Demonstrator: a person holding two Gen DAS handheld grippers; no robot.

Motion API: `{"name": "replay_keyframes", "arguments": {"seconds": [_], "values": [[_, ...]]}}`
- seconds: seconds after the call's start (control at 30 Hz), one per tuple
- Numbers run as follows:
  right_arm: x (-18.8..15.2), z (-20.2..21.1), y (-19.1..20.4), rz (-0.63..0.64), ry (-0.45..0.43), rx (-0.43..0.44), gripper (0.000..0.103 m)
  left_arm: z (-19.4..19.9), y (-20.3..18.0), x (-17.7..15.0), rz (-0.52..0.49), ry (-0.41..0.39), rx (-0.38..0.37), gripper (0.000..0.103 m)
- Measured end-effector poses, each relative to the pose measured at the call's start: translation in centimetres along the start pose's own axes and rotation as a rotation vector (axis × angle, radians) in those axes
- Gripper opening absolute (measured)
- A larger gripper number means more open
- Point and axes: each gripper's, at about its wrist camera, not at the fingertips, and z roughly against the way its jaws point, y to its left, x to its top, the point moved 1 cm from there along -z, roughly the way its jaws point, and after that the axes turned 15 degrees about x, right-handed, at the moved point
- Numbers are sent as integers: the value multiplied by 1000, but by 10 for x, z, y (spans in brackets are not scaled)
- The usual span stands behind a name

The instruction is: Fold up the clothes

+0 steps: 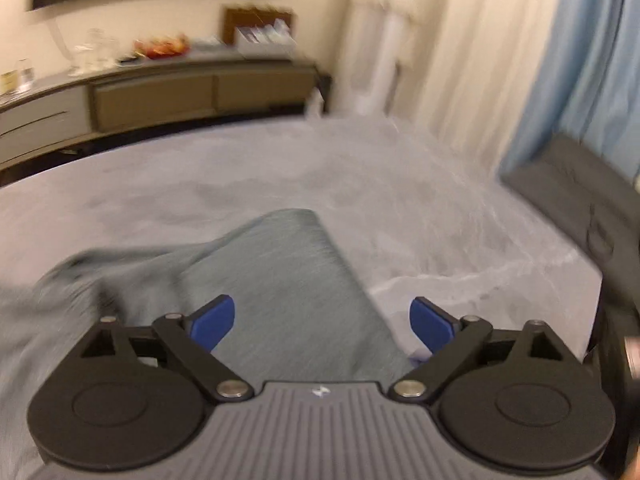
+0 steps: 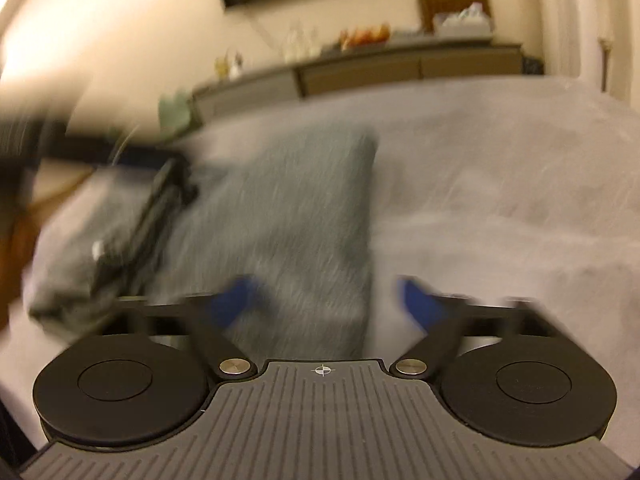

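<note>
A grey-green garment (image 1: 280,280) lies on the pale grey bed cover (image 1: 240,176), folded into a long strip with a bunched part at the left. My left gripper (image 1: 322,322) is open and empty, its blue pads (image 1: 214,322) spread above the strip's near end. In the right wrist view the same garment (image 2: 300,216) lies ahead, blurred. My right gripper (image 2: 324,304) is open and empty over its near end. The left gripper (image 2: 148,216) shows there as a dark blurred shape over the garment's left part.
A low sideboard (image 1: 160,92) with glasses, fruit and boxes stands past the bed's far edge. Cream and blue curtains (image 1: 500,60) hang at the right. A dark grey upholstered piece (image 1: 580,200) sits at the bed's right side.
</note>
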Motion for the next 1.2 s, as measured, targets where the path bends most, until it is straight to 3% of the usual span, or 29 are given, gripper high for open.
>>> {"name": "replay_keyframes", "arguments": {"seconds": [0.1,0.13,0.17,0.23,0.27,0.33,0.4,0.43,0.5,0.63,0.8,0.9,1.0,1.07,1.2], "values": [[-2,1,3,15,-13,-10,38,-46,-42,15,-179,125,80,97],[-3,1,3,19,-17,-13,37,-60,-52,16,-231,154,133,87],[-3,2,4,23,-21,-16,37,-70,-58,13,-273,178,169,64],[-4,2,5,31,-30,-22,40,-79,-58,11,-286,196,197,44],[-5,3,6,35,-34,-25,62,-77,-54,13,-251,195,187,33],[-6,3,7,43,-43,-32,92,-72,-44,15,-181,194,168,29],[-7,4,9,51,-52,-38,66,-70,-38,15,-138,192,157,27],[-6,5,6,27,-43,-1,37,-69,-36,17,-126,190,150,26],[-2,11,8,19,-49,35,28,-65,-27,18,-83,174,107,25],[13,38,44,150,-131,-30,24,-27,24,28,67,88,-58,25],[38,33,152,419,-184,-50,23,29,156,4,280,-48,-206,26],[39,-9,225,568,-122,-27,23,24,244,-42,429,-47,-181,30],[16,-81,280,667,33,-15,23,-13,293,-84,562,22,-152,33],[-7,-122,300,743,123,-51,23,-30,307,-94,582,55,-131,36],[-24,-144,315,837,132,-113,23,-39,312,-86,572,43,-145,37]]}}
